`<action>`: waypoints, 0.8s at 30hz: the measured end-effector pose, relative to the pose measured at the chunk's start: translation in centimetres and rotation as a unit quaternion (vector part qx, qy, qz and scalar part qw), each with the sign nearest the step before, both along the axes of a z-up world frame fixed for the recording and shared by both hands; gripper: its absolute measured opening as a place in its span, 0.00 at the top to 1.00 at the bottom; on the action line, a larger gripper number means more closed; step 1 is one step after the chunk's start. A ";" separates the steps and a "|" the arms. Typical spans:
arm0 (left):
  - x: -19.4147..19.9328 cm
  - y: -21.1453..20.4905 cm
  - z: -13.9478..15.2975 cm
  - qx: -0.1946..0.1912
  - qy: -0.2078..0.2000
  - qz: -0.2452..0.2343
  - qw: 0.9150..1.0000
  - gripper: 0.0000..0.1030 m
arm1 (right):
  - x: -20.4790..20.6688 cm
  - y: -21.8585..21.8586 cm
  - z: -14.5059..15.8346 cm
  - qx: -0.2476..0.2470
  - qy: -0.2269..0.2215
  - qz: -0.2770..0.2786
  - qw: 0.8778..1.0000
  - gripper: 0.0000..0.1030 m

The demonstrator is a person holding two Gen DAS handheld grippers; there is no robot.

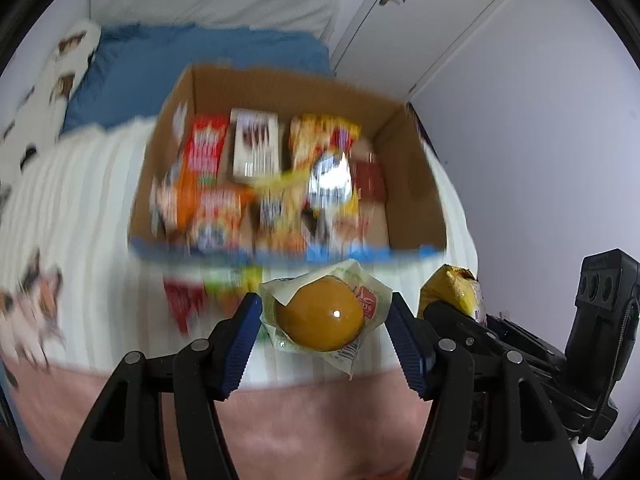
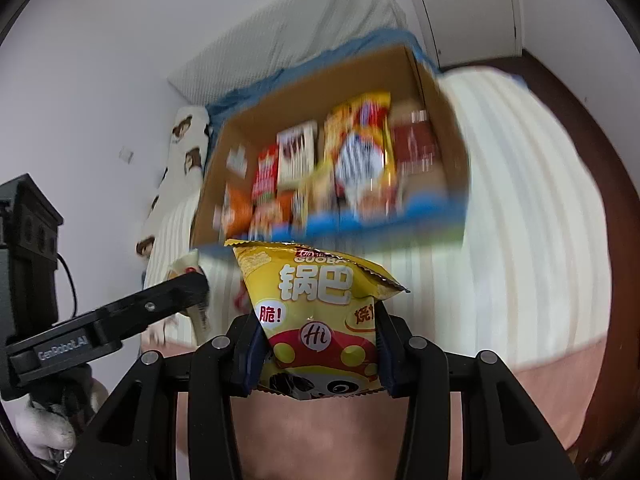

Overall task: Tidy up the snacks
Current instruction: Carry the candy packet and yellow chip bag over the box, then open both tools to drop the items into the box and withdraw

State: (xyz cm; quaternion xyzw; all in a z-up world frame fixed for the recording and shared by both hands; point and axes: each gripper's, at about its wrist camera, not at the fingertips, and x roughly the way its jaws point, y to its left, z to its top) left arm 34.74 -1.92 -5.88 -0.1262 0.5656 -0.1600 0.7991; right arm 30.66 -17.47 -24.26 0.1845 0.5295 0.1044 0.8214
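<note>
Transport step: both grippers carry a snack toward the box (image 1: 416, 184), which sits on the striped white cover (image 1: 88, 216) of a bed.

Left gripper (image 1: 324, 316) — jaws clamped on a wrapped bun (image 1: 320, 318), pads pressing the clear wrapper at both sides. The bun hangs clear of the cover, just short of the box's near blue-edged wall.

Right gripper (image 2: 316, 344) — jaws clamped on a yellow chip bag (image 2: 316, 300), gripping its lower half; the top of the bag stands free above the pads. It too hangs in front of the near wall, beside the left gripper.

Box contents are blurred, but packets and cartons fill most of the floor; bare cardboard shows at the right side. One red packet (image 1: 184, 304) lies on the cover outside the box.

Next move, as judged: carry each snack over the near wall, lower it into a free gap, then open the jaws. The bun is soft — release it without pressing down.
</note>
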 end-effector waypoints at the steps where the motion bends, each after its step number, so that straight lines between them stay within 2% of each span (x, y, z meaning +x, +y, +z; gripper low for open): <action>1: 1.0 -0.1 0.3 0.005 -0.005 -0.002 1.000 0.41 | 1.4 0.0 0.3 -0.006 -0.004 -0.002 1.000 0.54; 6: 7.6 -0.1 -0.4 0.036 -0.007 0.003 0.999 0.41 | 7.6 -0.3 0.2 -0.045 -0.001 -0.003 0.999 0.54; 10: 13.0 -0.1 -3.3 0.074 0.012 0.007 0.997 0.41 | 11.6 -1.0 -1.8 -0.072 0.027 -0.012 0.997 0.54; 15: 16.8 0.0 -7.5 0.099 0.043 0.004 0.994 0.39 | 14.0 -1.5 -5.0 -0.096 0.071 -0.021 0.993 0.52; 16: 17.7 0.1 -8.8 0.102 0.062 0.000 0.993 0.38 | 14.5 -1.6 -5.7 -0.104 0.087 -0.024 0.990 0.47; 18: 18.5 0.2 -10.4 0.108 0.089 -0.001 0.990 0.37 | 14.7 -1.7 -6.5 -0.108 0.100 -0.029 0.989 0.04; 20: 19.1 0.5 -11.7 0.119 0.102 -0.001 0.988 0.31 | 14.9 -1.5 -6.8 -0.111 0.103 -0.027 0.988 0.03; 21: 19.4 0.6 -12.1 0.127 0.101 0.000 0.987 0.26 | 14.9 -1.4 -6.9 -0.112 0.104 -0.026 0.988 0.03; 23: 19.6 1.1 -12.5 0.120 0.101 0.006 0.988 0.17 | 15.0 -1.0 -7.2 -0.109 0.109 -0.019 0.988 0.03; 24: 19.6 1.2 -12.6 0.117 0.102 0.006 0.988 0.09 | 15.2 -0.8 -7.2 -0.110 0.111 -0.019 0.988 0.03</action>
